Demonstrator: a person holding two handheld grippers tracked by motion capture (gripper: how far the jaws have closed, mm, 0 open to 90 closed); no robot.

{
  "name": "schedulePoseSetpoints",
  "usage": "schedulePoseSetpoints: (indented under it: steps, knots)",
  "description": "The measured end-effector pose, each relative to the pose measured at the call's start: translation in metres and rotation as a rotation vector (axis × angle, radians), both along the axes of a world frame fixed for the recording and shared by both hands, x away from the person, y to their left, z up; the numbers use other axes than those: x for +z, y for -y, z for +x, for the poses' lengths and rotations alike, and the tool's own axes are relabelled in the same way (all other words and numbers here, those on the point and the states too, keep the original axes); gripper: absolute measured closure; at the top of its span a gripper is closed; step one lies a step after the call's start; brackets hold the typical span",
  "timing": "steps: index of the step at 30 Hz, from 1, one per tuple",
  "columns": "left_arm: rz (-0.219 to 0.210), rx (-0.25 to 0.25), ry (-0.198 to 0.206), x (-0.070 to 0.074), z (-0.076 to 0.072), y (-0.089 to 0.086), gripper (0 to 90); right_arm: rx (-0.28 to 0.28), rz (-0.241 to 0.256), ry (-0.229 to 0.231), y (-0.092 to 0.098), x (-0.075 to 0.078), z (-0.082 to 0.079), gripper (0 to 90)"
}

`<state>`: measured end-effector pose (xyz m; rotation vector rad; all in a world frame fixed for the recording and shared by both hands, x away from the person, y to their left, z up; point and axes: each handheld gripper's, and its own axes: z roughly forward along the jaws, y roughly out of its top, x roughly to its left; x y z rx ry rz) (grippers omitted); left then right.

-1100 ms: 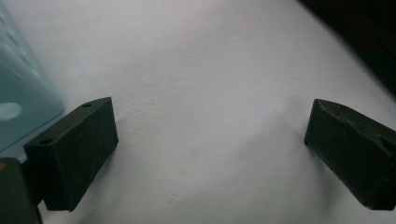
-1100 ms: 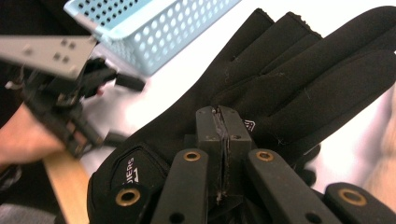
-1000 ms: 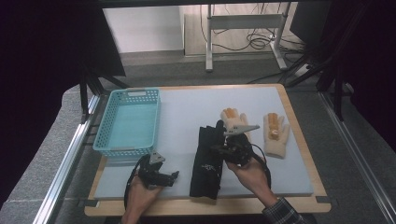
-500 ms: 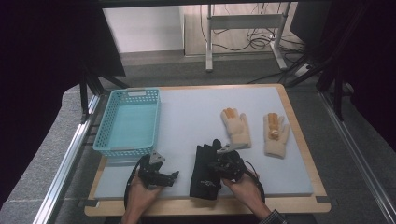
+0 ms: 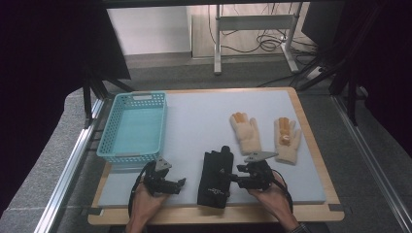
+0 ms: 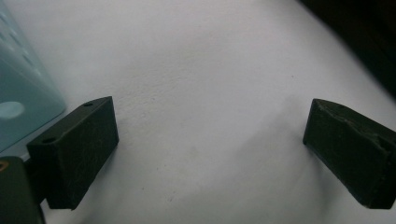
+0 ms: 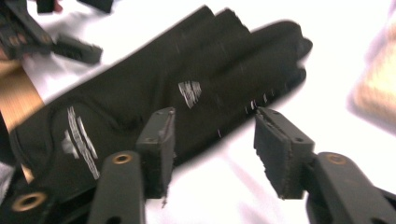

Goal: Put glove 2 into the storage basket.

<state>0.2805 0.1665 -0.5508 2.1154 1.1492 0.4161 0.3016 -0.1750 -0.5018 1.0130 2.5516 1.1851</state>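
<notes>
So the black glove (image 5: 215,178) lies flat on the grey mat (image 5: 204,121) near the front edge of the desk (image 5: 318,145), cuff toward the person and fingers pointing away. The right tongs (image 5: 232,177) sit right at its right-hand edge, held low by the right hand (image 5: 269,194), and in the right gripper view (image 7: 212,149) the jaws stand apart with nothing pinched between them: one jaw sits over the black fabric, the other over bare mat just beside the glove's edge. White print marks show on the back of the glove (image 7: 154,107) in that view, near the cuff and mid-palm. The left tongs (image 5: 180,183) are over on the left, near the glove but not touching it, in the left hand (image 5: 145,204). In the left gripper view (image 6: 210,154) those jaws are spread wide over plain mat, gripping nothing, with a corner of the light blue basket (image 6: 21,93) just at the left edge. From the high view the basket (image 5: 133,125) sits on the left side of the mat, just behind the left tongs. Two cream gloves with orange fingertips lie palm-flat on the right half, the nearer cream glove (image 5: 245,132) behind the black one and the other cream glove (image 5: 286,138) just beside it toward the right edge.
</notes>
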Motion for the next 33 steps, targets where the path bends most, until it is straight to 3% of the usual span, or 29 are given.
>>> schedulePoseSetpoints:
  steps: [1,2,4,7,11,16,27,33]
  knots:
    - [0.002,0.009,-0.007,0.001,-0.001,-0.003,3.6,0.014,0.001,0.000,0.006,-0.008,-0.006,72.1]
    - [0.002,0.009,-0.007,0.001,-0.001,-0.003,3.5,0.014,0.001,0.000,0.006,-0.008,-0.006,72.1]
    - [0.015,0.027,-0.003,0.001,-0.002,-0.009,3.0,0.038,0.002,0.007,0.006,-0.016,-0.013,81.6]
    - [0.008,0.042,-0.003,0.000,-0.003,-0.014,1.6,0.062,-0.010,0.006,-0.001,-0.025,-0.017,84.6]
    - [0.005,0.062,-0.004,-0.002,-0.003,-0.026,0.7,0.075,-0.017,0.008,-0.010,-0.030,-0.019,85.2]
    - [-0.002,0.076,-0.002,-0.003,-0.002,-0.041,1.0,0.097,0.009,0.001,-0.029,-0.034,-0.017,85.1]
    - [-0.004,0.073,-0.003,-0.004,-0.001,-0.042,1.0,0.101,-0.002,0.059,-0.072,-0.038,-0.001,84.8]
    - [-0.008,0.080,0.001,-0.004,-0.002,-0.042,0.9,0.117,-0.015,0.062,-0.072,-0.033,-0.004,81.5]
